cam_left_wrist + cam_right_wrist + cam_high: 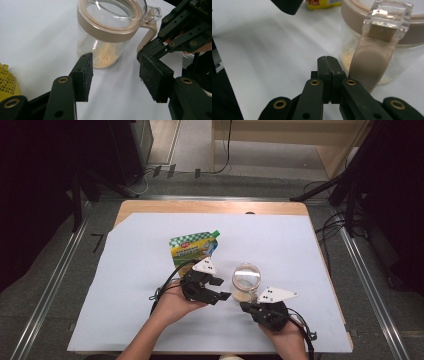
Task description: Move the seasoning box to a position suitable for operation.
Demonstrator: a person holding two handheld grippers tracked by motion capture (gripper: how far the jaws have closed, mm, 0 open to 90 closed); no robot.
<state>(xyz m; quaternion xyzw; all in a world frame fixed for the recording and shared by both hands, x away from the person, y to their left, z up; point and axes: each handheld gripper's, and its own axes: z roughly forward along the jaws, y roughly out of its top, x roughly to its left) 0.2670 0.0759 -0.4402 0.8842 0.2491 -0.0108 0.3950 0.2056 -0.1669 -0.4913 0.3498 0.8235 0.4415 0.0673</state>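
Observation:
A clear glass jar (246, 281) with a tan lid ring and a tan handle (372, 67) stands near the table's middle, a layer of pale crumbs (105, 56) in its bottom. My left gripper (224, 289) sits just left of the jar, open, with bare cloth between its pads (83, 75). My right gripper (246, 306) is at the jar's near side, shut with nothing between its jaws, its tip (328, 62) beside the handle. A green and yellow spouted pouch (192, 247) lies flat behind the left gripper.
A white cloth (125, 290) covers most of the wooden table (210, 207). Dark stands and cables sit on the floor beyond the far edge. The person's hands come in from the near edge.

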